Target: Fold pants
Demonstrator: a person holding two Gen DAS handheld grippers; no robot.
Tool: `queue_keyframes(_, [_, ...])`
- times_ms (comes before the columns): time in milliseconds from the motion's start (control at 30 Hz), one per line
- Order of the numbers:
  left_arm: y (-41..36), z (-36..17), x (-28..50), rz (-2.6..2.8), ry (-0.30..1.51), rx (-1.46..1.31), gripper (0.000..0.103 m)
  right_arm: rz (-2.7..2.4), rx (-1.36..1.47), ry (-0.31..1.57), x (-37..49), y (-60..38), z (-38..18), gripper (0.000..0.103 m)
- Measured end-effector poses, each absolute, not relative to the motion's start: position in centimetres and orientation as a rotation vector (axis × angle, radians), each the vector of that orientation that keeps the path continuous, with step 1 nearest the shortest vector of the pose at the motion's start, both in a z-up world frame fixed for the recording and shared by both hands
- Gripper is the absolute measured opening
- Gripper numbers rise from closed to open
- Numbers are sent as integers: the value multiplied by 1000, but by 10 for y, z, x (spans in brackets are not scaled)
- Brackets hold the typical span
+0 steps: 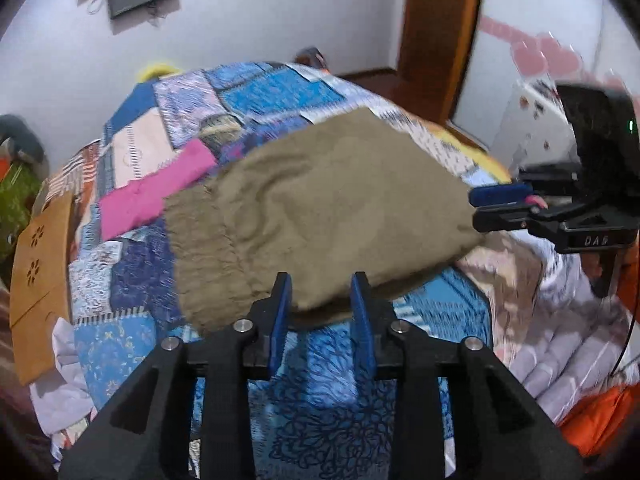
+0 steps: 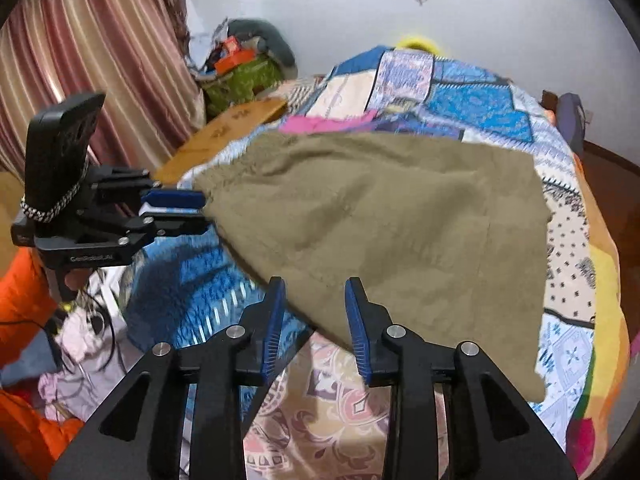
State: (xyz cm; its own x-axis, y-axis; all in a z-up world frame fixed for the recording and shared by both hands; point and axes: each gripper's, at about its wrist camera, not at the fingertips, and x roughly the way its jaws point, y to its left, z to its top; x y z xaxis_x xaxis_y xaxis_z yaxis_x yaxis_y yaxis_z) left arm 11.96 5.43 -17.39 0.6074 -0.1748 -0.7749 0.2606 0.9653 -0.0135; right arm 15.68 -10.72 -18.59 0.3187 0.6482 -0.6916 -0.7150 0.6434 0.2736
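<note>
The olive-tan pants (image 1: pixel 320 208) lie spread on a patchwork quilt, and also show in the right wrist view (image 2: pixel 400 224). My left gripper (image 1: pixel 322 284) is open, its blue fingers either side of the pants' near edge; in the right wrist view (image 2: pixel 200 210) its fingers sit at the waist corner at the left. My right gripper (image 2: pixel 316 288) is open at the near edge of the pants; in the left wrist view (image 1: pixel 476 208) its tips touch the pants' right corner. The image is motion-blurred.
A blue patchwork quilt (image 1: pixel 280 92) covers the bed. A pink cloth (image 1: pixel 156 196) lies behind the pants. A wooden board (image 1: pixel 40 272) is at the left. A wooden doorframe (image 1: pixel 440 32), pink curtains (image 2: pixel 100 60) and a clutter pile (image 2: pixel 240 64) surround the bed.
</note>
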Motion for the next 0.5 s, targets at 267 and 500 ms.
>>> queue_keyframes(267, [83,-206,151,-58,955,18,41,776,-42,914,182,-104,-213,28])
queue_keyframes(500, [104,-228,144,-13,969,-35,58,703,-51,948,181,-131,-237,28])
